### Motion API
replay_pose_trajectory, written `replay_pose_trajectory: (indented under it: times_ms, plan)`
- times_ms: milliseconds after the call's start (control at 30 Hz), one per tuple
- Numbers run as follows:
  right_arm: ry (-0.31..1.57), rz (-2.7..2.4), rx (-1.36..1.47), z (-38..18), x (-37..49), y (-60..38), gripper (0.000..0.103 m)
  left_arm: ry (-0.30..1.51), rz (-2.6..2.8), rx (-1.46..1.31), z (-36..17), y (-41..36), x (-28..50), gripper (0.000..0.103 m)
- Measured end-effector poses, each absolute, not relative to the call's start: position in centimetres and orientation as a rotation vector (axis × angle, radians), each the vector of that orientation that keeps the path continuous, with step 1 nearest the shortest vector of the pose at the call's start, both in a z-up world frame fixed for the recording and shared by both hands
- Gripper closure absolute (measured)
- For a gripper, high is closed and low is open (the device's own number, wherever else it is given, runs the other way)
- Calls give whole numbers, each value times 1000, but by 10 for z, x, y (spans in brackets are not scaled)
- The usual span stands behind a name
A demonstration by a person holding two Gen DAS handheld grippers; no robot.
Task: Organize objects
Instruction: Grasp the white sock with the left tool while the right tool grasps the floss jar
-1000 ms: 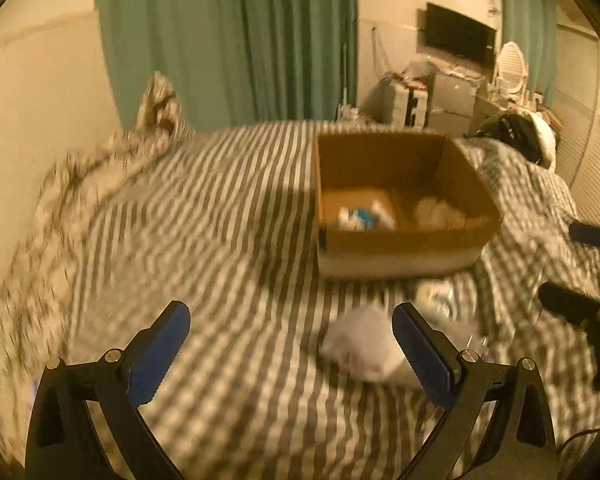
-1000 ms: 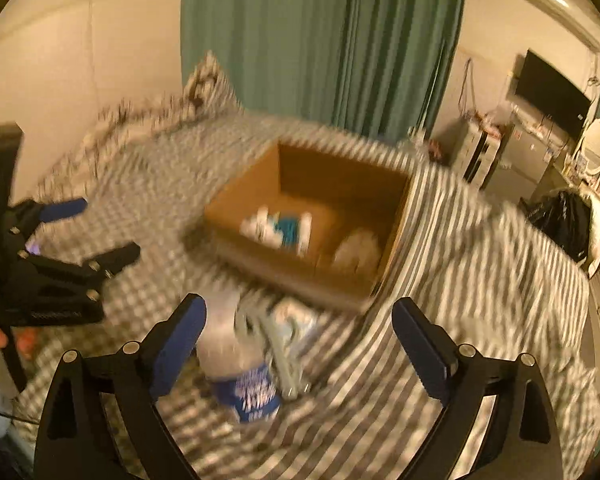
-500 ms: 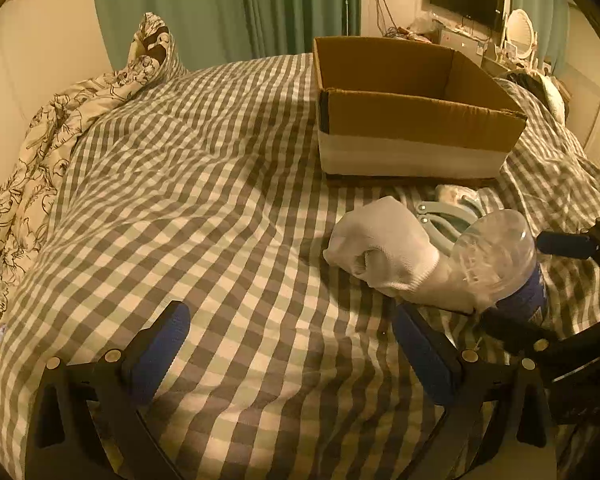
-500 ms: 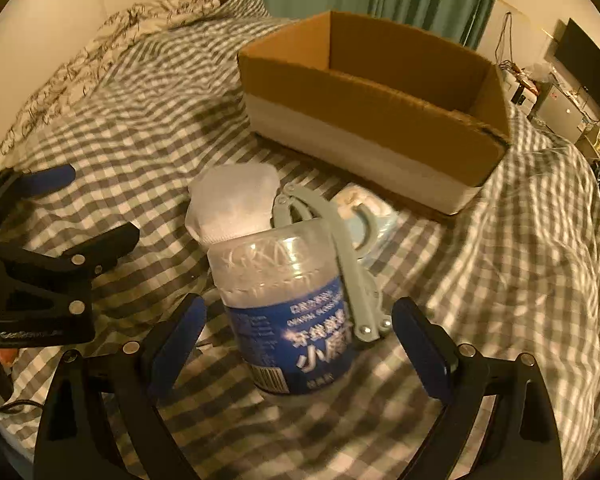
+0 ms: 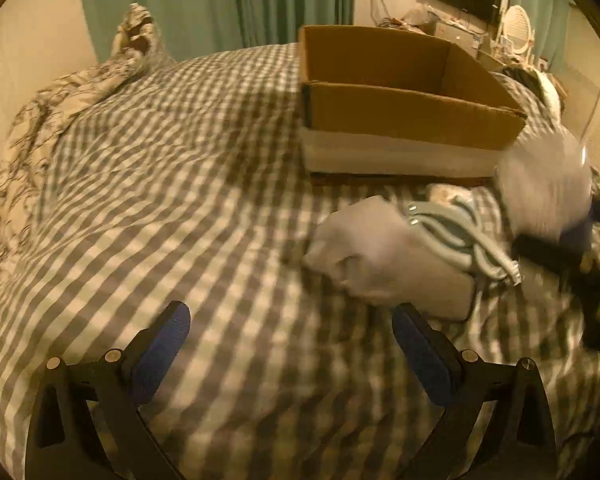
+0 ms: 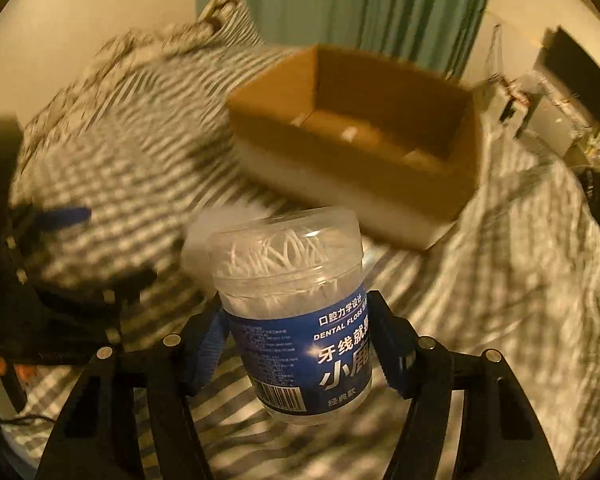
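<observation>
Right tongs (image 6: 296, 340) clamped, raised off bed; left tongs (image 5: 290, 354) spread wide, low.

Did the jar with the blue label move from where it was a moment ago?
Yes. The jar is now pinched in the right tongs and lifted off the checked bedspread, closer to the cardboard box.

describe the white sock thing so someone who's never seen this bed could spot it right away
Start at the cardboard box on the checked bedspread. Just in front of the box's near wall lies a small pile, and the white sock is its nearest piece, beside the open left gripper. It is soft, plain white and bunched up, unlike the hard grey-green plastic clip touching it.
</observation>
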State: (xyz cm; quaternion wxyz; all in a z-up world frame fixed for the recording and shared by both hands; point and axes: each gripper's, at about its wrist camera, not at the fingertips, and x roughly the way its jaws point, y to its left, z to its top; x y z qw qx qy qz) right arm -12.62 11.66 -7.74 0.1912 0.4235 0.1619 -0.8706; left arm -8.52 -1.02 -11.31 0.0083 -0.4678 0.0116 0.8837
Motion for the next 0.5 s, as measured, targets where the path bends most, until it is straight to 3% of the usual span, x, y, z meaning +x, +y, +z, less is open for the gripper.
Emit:
replay_pose_trajectory:
  times_ms: [133,500]
  plan:
    - [412,-2536,1174,-63,-145,131,38,20,2713,-1462,-116,8,-103,0]
    - [282,-2513,1281,-91,-157,151,38,-91,2600,-1562,-151,22,-142,0]
